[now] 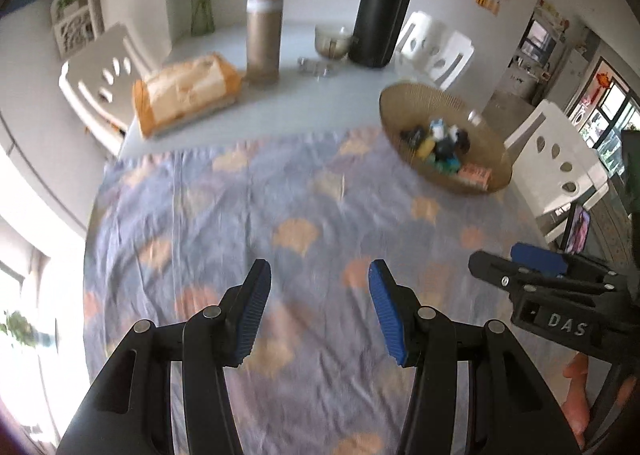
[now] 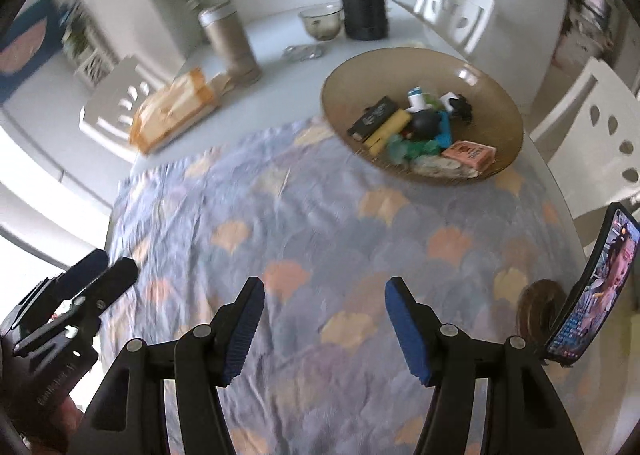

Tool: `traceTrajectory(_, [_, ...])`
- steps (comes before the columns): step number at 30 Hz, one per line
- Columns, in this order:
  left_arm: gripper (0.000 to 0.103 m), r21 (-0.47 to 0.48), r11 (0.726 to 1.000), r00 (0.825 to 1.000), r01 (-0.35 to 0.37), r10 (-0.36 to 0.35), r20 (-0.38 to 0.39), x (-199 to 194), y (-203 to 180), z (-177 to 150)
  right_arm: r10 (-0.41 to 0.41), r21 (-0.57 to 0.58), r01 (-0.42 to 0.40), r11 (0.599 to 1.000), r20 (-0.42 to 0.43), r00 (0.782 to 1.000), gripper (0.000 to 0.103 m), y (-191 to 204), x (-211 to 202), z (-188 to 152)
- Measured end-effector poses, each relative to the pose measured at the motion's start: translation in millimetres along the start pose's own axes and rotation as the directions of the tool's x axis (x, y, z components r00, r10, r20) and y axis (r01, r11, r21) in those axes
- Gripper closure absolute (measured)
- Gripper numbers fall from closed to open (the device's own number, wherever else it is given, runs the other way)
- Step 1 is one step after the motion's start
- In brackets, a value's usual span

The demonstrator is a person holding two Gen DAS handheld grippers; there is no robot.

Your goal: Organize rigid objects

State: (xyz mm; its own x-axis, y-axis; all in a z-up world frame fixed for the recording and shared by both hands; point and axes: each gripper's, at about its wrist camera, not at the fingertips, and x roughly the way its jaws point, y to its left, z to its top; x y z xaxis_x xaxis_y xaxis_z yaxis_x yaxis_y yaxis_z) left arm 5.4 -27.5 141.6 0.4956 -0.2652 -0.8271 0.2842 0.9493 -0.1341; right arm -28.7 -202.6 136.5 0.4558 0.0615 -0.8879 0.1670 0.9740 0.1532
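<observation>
A brown bowl (image 2: pixel 500 103) stands at the far right of the patterned cloth (image 2: pixel 320 223); it also shows in the left wrist view (image 1: pixel 404 103). It holds several small rigid items, among them a black box (image 2: pixel 374 117), a yellow bar (image 2: pixel 390 131) and a pink box (image 2: pixel 470 153). My left gripper (image 1: pixel 320 275) is open and empty above the cloth (image 1: pixel 240 215). My right gripper (image 2: pixel 324 291) is open and empty above the cloth, well short of the bowl. Each gripper shows at the edge of the other's view.
Beyond the cloth stand a bread bag (image 1: pixel 186 91), a tan canister (image 1: pixel 263 41), a small glass bowl (image 1: pixel 331 41) and a tall black flask (image 1: pixel 382 3). A phone (image 2: pixel 596 291) leans upright at the right edge. White chairs (image 2: pixel 600 127) surround the table.
</observation>
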Motion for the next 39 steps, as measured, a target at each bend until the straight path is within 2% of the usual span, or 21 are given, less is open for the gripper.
traceTrajectory(12, [0.054,-0.032,0.999,0.999,-0.013,0.012,-0.047,5.3,1.1,-25.5,0.0,0.013,0.001,1.0,-0.059,0.998,0.042,1.7,10.0,-20.3])
traceTrajectory(34, [0.054,-0.035,0.999,0.997,-0.017,0.014,-0.07,8.7,-4.4,-32.2,-0.001,0.004,0.002,1.0,-0.093,0.996,0.042,-1.7,12.9,-28.9])
traceTrajectory(39, [0.054,-0.035,0.999,0.997,-0.017,0.014,-0.073,9.2,-3.9,-31.7,-0.023,-0.016,0.022,1.0,-0.094,0.995,0.042,1.5,14.6,-29.6])
